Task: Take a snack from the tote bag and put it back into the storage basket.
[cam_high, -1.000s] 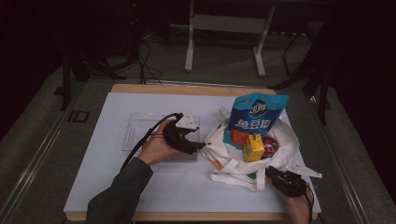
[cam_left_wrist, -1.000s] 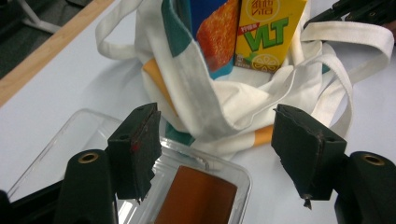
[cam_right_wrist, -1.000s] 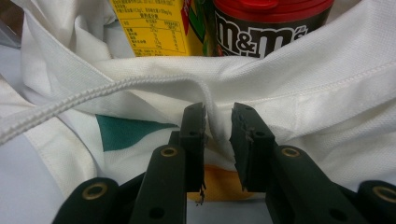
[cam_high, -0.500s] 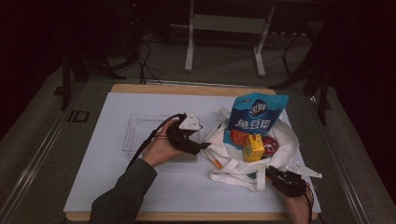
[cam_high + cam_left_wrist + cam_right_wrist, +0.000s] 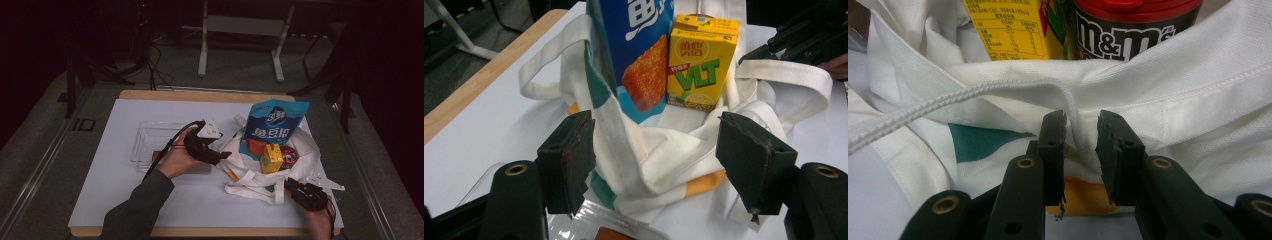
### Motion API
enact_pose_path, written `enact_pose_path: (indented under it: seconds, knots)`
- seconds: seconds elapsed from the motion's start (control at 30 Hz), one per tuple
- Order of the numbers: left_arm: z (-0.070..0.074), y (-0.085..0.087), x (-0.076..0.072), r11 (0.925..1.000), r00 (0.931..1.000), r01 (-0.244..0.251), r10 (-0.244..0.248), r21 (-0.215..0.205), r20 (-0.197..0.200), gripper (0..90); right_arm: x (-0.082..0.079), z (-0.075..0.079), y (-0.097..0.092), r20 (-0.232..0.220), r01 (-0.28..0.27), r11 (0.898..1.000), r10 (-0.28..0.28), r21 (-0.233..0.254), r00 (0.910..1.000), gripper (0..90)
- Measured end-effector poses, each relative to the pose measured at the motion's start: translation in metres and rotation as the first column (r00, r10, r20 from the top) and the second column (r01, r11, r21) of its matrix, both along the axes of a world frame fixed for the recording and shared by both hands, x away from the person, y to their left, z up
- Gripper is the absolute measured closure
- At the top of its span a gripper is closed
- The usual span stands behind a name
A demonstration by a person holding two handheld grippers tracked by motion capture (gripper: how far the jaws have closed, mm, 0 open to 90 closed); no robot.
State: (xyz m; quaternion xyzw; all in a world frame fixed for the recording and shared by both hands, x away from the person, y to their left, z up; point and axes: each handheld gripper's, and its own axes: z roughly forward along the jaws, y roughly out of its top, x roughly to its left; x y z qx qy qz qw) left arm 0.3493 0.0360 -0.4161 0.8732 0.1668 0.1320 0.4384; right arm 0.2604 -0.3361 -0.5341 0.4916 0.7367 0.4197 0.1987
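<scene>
Right tool (image 5: 1081,145) pinching a fold of the white tote bag (image 5: 1168,95); left tool (image 5: 656,165) spread wide over the bag's rim, gripping nothing, beside the juice carton (image 5: 701,62).

The tote bag (image 5: 1168,95) was white woven cloth, matt, with a corded stitched hem. The juice carton (image 5: 700,62) looked like smooth printed card, the snack pouch (image 5: 636,55) glossy plastic film. Both grippers' pads (image 5: 576,155) were dull black, rough and scuffed. The table (image 5: 120,200) had a matt white top with a wood edge.
</scene>
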Motion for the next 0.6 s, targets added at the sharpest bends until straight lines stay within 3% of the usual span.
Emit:
enact_pose_path:
  seconds: [0.6]
  knots:
    - [0.000, -0.021, -0.001, 0.9997, 0.9999, 0.010, -0.010, -0.022, 0.005, 31.3, 0.000, 0.000, 0.000, -0.001, -0.001, 1.000, 0.001, 0.004, 1.0000, 72.9]
